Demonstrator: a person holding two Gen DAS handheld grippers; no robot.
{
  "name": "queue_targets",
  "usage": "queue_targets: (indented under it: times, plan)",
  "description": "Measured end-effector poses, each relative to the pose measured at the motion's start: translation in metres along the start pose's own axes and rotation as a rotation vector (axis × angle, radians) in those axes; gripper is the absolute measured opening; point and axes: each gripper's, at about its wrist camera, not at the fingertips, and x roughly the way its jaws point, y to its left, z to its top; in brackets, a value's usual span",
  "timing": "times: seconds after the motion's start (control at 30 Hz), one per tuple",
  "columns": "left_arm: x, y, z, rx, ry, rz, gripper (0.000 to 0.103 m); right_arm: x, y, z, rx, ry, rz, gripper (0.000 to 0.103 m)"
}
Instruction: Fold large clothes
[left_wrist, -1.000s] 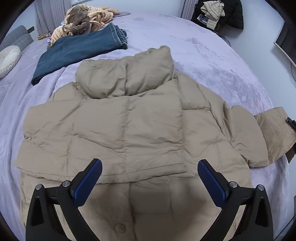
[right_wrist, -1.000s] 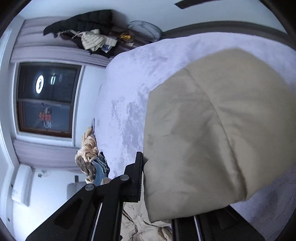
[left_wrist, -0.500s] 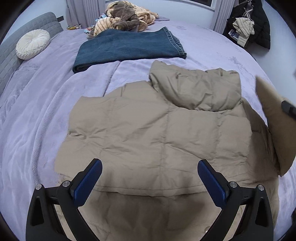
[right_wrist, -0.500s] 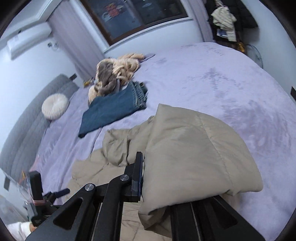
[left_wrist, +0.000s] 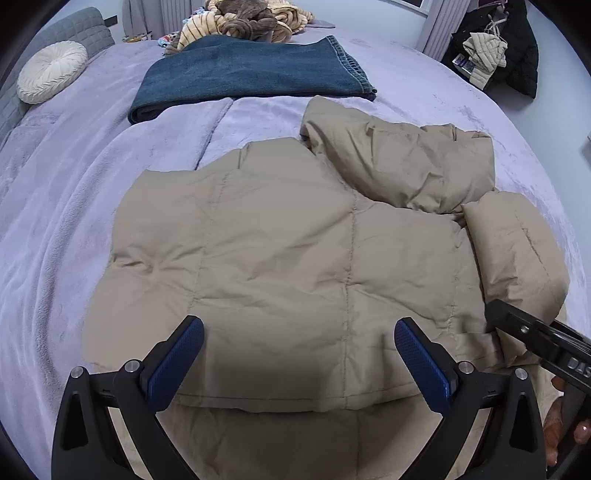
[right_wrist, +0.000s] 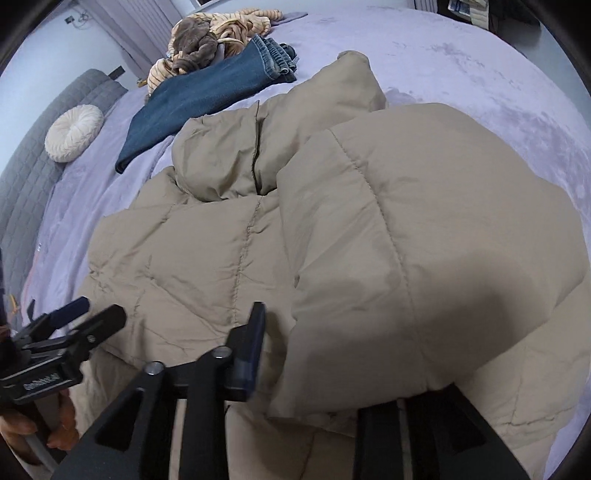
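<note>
Across the middle of the lavender bed (left_wrist: 74, 206), my left wrist view shows the tan puffer jacket (left_wrist: 280, 258) lying flat, collar toward the folded jeans (left_wrist: 251, 70) near the far edge. My left hand-held gripper (left_wrist: 299, 354) hangs above the hem, blue pads spread wide, holding nothing. From the right wrist view, my right hand-held gripper (right_wrist: 332, 373) is clamped on the jacket's sleeve (right_wrist: 424, 251), which lies folded over the body. A round cream cushion (right_wrist: 74, 133) sits by the grey headboard (right_wrist: 22, 177).
</note>
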Motion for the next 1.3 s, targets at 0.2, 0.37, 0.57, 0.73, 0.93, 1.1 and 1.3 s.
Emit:
queue_targets:
  times: [0.2, 0.37, 0.57, 0.73, 0.93, 1.1, 1.3]
  plan:
    - [-0.001, -0.005, 0.013, -0.011, -0.011, -0.101, 0.103, -0.057, -0.063, -0.012, 0.294, -0.137, 0.100, 0.074]
    - [0.004, 0.000, 0.015, -0.060, 0.010, -0.234, 0.103, -0.061, -0.114, -0.002, 0.571, -0.217, 0.211, 0.059]
    - [0.004, 0.026, 0.015, -0.159, 0.023, -0.398, 0.103, -0.063, -0.063, 0.030, 0.367, -0.235, 0.222, 0.010]
    - [0.001, 0.056, 0.019, -0.269, 0.020, -0.538, 0.103, -0.045, 0.037, 0.037, 0.005, -0.166, 0.175, 0.010]
    - [0.004, 0.071, 0.024, -0.337, 0.042, -0.696, 0.103, 0.011, 0.106, 0.006, -0.209, 0.015, 0.082, 0.020]
    - [0.014, 0.059, 0.027, -0.351, 0.078, -0.730, 0.103, 0.009, 0.093, -0.014, -0.168, 0.090, 0.146, 0.065]
    - [0.025, 0.040, 0.032, -0.285, 0.105, -0.657, 0.103, -0.036, -0.022, -0.046, 0.193, 0.084, 0.208, 0.066]
